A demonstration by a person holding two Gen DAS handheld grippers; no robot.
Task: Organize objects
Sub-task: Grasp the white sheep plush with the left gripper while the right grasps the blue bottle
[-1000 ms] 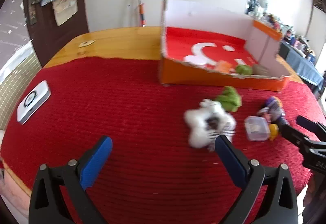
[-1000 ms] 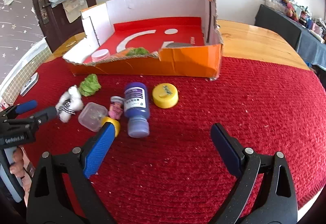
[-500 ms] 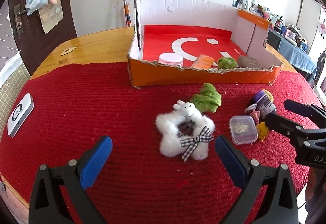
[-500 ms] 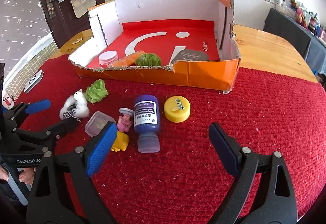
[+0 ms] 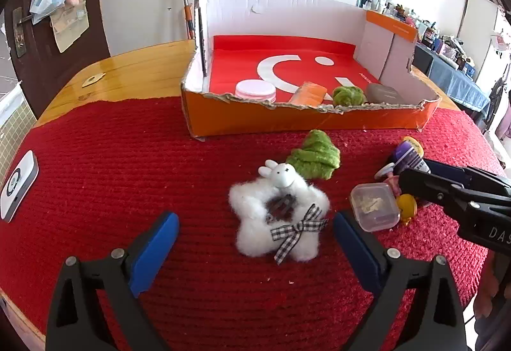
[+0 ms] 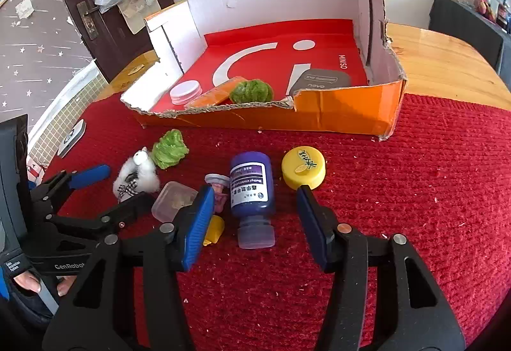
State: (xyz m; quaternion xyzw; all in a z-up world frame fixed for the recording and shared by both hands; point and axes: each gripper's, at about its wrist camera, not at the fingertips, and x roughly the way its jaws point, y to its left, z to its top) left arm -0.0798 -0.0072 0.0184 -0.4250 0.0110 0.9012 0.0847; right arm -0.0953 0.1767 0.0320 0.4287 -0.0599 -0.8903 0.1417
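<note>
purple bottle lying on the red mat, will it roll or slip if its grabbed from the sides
The purple bottle lies on its side and looks round, so a nudge could probably roll it toward the yellow lid. Its glossy label may be slick. The ribbed red mat likely damps rolling.

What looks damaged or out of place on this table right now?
The orange cardboard box has a ragged, torn front edge. In front of it, the purple bottle lies on its side on the red mat rather than standing.
</note>
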